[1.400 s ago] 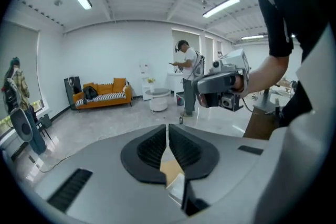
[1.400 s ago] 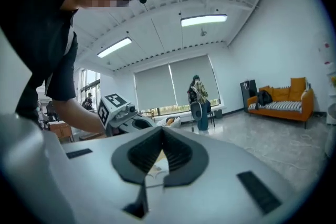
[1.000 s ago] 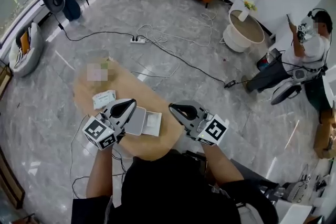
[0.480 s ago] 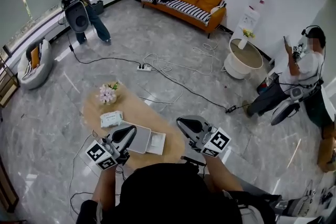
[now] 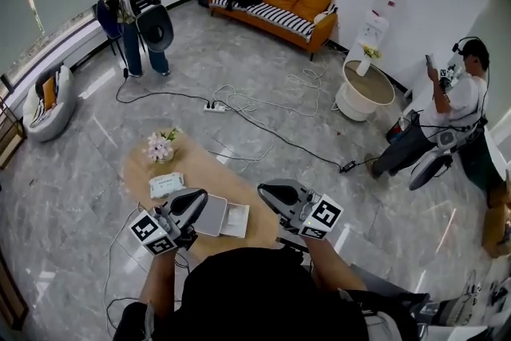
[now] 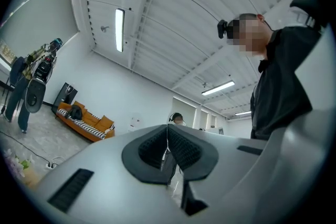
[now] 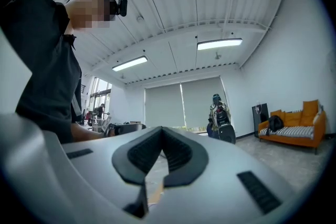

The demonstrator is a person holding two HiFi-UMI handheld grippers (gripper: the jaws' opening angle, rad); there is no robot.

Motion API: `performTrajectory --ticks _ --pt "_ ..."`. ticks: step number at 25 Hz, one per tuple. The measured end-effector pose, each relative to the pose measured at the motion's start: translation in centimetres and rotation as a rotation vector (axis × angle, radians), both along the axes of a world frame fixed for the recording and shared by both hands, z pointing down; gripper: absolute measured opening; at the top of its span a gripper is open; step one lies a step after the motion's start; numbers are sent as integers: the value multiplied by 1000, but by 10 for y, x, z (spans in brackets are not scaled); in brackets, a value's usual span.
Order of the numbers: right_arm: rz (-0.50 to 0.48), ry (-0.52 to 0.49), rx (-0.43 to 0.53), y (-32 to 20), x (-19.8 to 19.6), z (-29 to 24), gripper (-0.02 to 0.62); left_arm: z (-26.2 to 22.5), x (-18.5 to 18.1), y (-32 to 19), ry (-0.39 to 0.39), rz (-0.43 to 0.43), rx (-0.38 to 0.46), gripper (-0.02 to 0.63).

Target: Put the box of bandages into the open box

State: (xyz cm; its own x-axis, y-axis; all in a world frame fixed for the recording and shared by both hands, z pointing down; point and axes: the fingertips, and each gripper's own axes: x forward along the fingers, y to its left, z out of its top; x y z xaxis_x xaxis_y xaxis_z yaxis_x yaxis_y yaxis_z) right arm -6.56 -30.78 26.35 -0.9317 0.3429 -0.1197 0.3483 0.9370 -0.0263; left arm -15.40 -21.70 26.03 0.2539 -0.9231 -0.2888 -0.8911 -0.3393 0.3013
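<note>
Nearest me, my left gripper [image 5: 196, 197] hung above the near side of the surface [image 5: 209, 172], its jaws clenched on nothing. My right gripper [image 5: 265, 189] sat at about the same reach on the other side, also clenched and empty. Both pointed away from me and a little upward: their own views took in ceiling and far wall, with neither box between the jaws.

Between the two grippers lay the open box [image 5: 234, 220], its grey lid folded out toward my left and its white tray toward my right. Its left edge ran under the tip of the left gripper.

Just past that, the box of bandages [image 5: 165, 184] lay flat on the surface. It was ahead of the left jaws and off to their left, near but not touching, with its long axis roughly across my view. My left hand was clearly the nearer one. As I judged it, that gripper would need to tip down, open and reach forward-left to straddle the short sides.

Farther on stood a small bunch of flowers [image 5: 160, 145]
</note>
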Motion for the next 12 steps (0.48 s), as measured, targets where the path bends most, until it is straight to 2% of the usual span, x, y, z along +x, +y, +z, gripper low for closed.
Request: performTrajectory --ticks 2,5,12 --pt "-14 5 -2 2 -2 1 11 -1 1 -2 18 10 8 17" --pt "-23 2 -21 1 -6 1 11 17 -1 -1 -5 17 -45 17" --pt "-70 7 -40 11 -22 5 11 37 -1 2 28 76 -111 17"
